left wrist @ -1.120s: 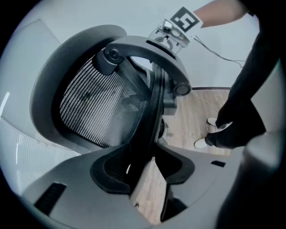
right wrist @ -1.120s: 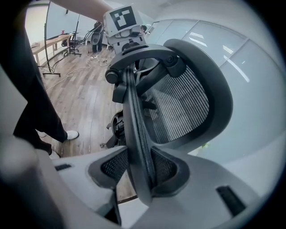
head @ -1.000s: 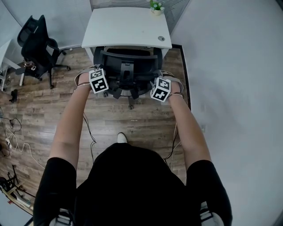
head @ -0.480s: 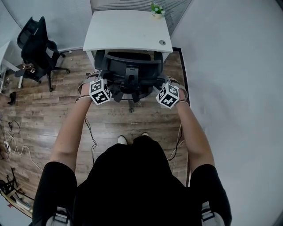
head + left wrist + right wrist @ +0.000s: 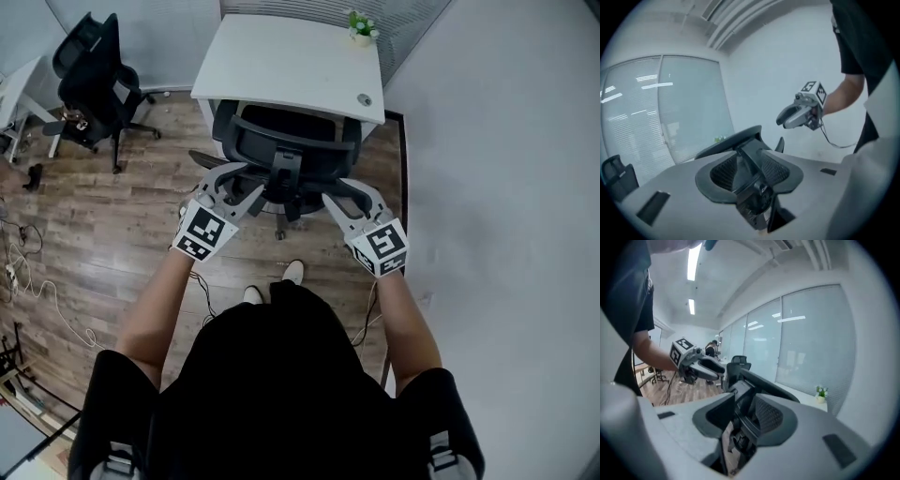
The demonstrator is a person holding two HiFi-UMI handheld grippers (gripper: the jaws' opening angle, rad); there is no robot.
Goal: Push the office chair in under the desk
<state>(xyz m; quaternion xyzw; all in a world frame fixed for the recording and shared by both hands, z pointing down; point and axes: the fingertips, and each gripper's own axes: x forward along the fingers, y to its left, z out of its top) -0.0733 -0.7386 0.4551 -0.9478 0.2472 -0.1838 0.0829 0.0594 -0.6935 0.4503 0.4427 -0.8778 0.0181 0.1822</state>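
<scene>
The black office chair (image 5: pixel 286 150) stands with its seat under the white desk (image 5: pixel 281 66); its backrest and headrest stick out toward me. My left gripper (image 5: pixel 232 181) hovers just behind the backrest's left side. My right gripper (image 5: pixel 350 195) is behind its right side. Both sets of jaws are closing, with nothing between them and no hold on the chair. The left gripper view looks between its grey jaws at the chair back (image 5: pixel 745 159) and the right gripper (image 5: pixel 801 112). The right gripper view shows the chair back (image 5: pixel 750 413) and the left gripper (image 5: pixel 696 364).
A second black chair (image 5: pixel 94 80) stands at the far left on the wood floor. A small potted plant (image 5: pixel 361 26) sits on the desk's far right corner. A white wall (image 5: pixel 497 187) runs close along the right. Cables (image 5: pixel 28 281) lie on the floor at left.
Both grippers have drawn back from the sides of the chair's backrest toward me and a little lower. The chair sits slightly further in under the desk.
</scene>
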